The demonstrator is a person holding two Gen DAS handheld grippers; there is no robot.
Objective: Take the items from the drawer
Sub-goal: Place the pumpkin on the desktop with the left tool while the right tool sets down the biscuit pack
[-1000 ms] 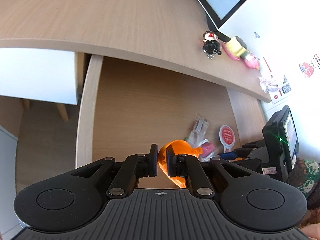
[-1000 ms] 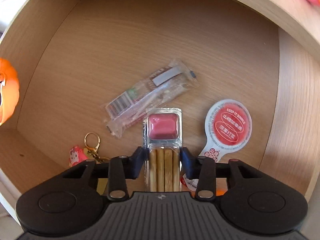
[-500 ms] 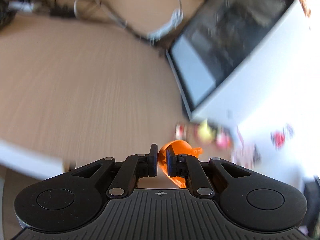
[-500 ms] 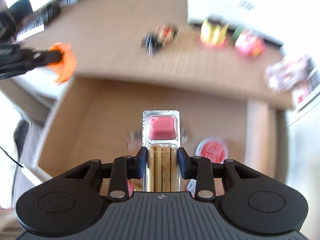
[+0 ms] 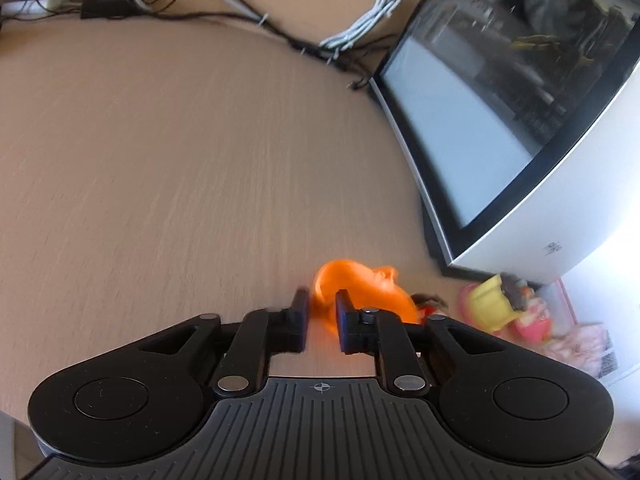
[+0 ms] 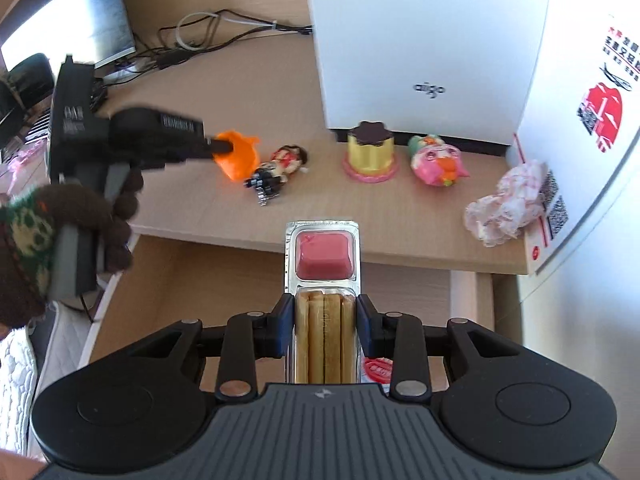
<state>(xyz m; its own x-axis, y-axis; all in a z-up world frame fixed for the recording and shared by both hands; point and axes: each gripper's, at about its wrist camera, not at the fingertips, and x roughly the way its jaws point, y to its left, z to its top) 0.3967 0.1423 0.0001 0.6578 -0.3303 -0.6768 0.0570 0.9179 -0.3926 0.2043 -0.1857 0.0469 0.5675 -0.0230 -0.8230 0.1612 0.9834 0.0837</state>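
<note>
Pinching a glossy orange toy, the left gripper hovered over the wood-grain desk. The right gripper clamped a rectangular foil-rimmed snack tray.

There were two black tools, left and right; one orange plastic toy; one clear biscuit-and-pink-dip snack pack; three small figurines on the tabletop; one crumpled pink-and-white wrapper.

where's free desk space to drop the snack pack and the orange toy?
Free: the wide bare desktop left of the glass-sided PC case, in front of the cables. Also the front strip between the doll keychain and the crumpled wrapper. Crowded: the row against the white box, with pudding toy and pink figure.
</note>
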